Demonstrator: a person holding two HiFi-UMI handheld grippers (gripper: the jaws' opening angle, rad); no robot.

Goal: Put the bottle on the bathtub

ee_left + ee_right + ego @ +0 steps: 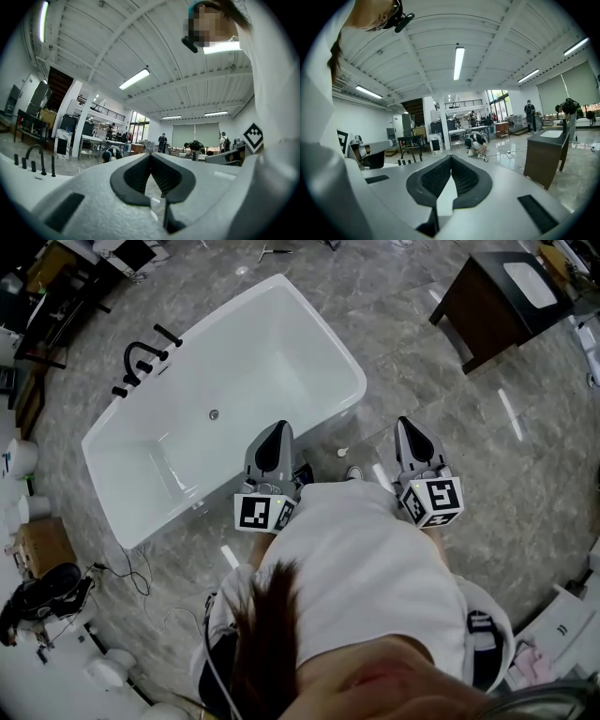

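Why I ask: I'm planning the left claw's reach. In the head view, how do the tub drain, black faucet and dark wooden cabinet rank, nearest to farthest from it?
From the left claw:
1. Tub drain, in the bathtub floor, just left of it.
2. Black faucet, on the tub's upper-left rim.
3. Dark wooden cabinet, far across the floor at upper right.

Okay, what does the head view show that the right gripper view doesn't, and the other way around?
Only the head view: the inside of the white bathtub, seen from above, with its drain.

Only the right gripper view: the ceiling light strip and a person crouching on the floor far back.

Both: the dark vanity cabinet with its white sink, and the right gripper, jaws together with nothing between them.
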